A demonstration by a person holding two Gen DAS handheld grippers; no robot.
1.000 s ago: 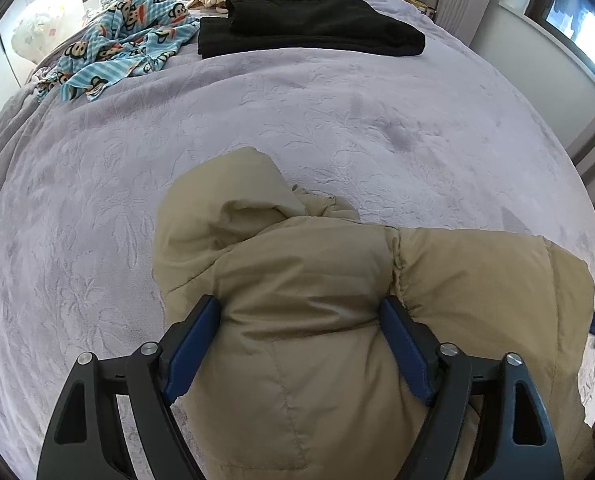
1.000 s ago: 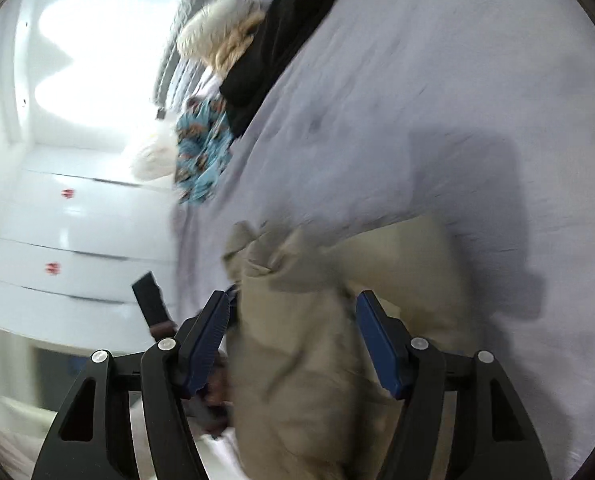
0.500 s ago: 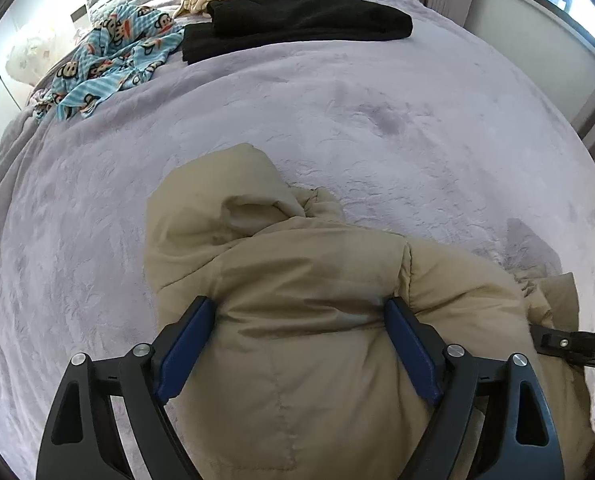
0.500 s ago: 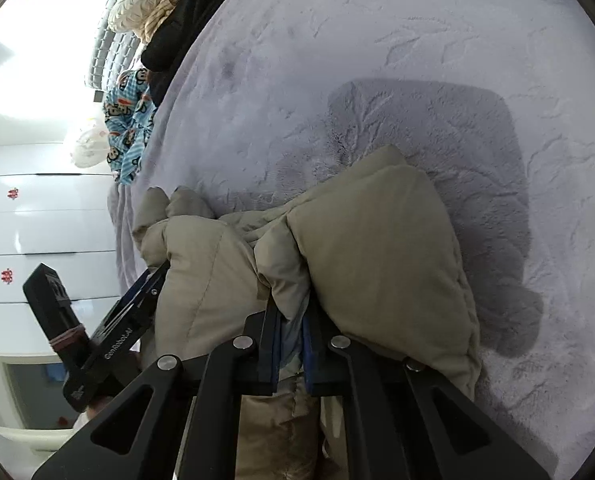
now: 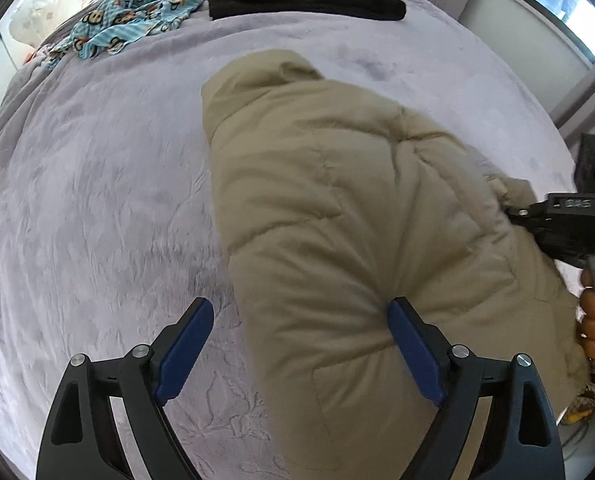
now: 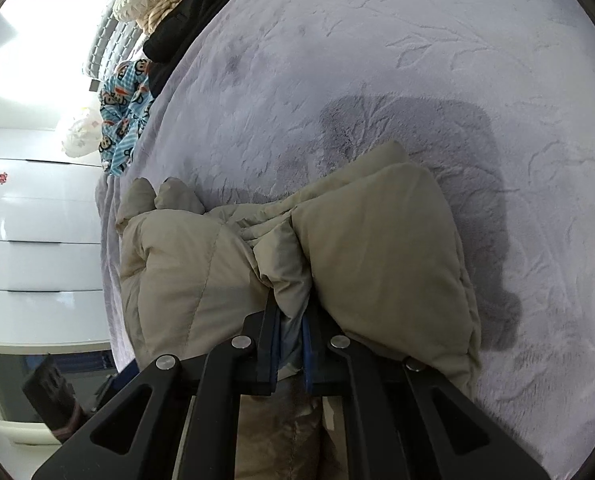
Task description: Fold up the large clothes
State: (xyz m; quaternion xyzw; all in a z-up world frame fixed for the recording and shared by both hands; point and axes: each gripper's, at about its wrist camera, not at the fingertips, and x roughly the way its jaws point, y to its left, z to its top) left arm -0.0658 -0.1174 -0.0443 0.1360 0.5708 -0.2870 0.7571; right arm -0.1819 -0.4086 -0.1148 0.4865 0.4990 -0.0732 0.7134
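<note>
Lying bunched on the grey bed (image 5: 97, 184): a tan puffer jacket (image 5: 337, 200). Left hand-held gripper (image 5: 301, 344) spread wide, straddling its edge. Right hand-held gripper (image 6: 289, 344) pinched tight on a jacket fold.

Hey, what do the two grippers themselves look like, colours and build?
Both match. The left gripper has black angular arms with triangular cut-outs, silver round bolts at the joints and flat blue pads on the fingers. The right gripper shows the same black frame, silver bolts and blue pads, and its body bears small lettering, unreadable. No cables or sleeves show.
</note>
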